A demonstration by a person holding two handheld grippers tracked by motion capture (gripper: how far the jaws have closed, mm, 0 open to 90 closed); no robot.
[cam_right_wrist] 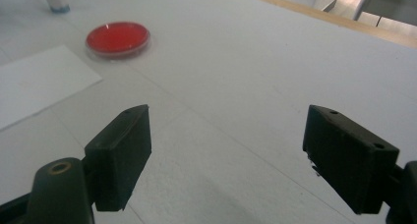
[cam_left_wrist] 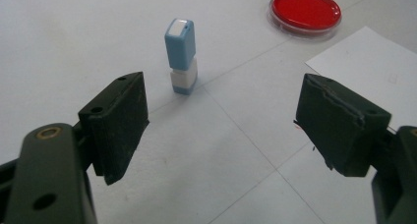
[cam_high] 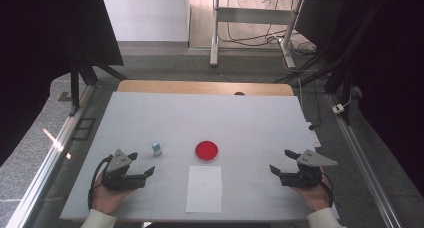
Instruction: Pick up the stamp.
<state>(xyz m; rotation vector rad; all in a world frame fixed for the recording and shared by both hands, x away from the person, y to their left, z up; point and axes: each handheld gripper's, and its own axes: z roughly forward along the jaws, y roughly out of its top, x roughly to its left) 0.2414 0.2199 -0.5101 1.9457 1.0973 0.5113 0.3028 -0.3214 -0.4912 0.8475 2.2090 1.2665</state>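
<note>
Nothing started: both the left gripper (cam_high: 141,164) and right gripper (cam_high: 281,161) rest with jaws open and empty, blue-white stamp (cam_left_wrist: 181,56) left of centre untouched, upright beside red dish (cam_high: 206,151) and paper sheet (cam_high: 204,188).

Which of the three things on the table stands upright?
The small blue-and-white stamp. It stands on end, while the red dish and the white paper lie flat.

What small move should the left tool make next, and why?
Probably ease the left tool forward toward the stamp. The stamp stands upright on the table, just ahead of the open jaws and a little left of their centre, so nothing is between them yet. The red dish and the paper lie further right, out of the way.
</note>
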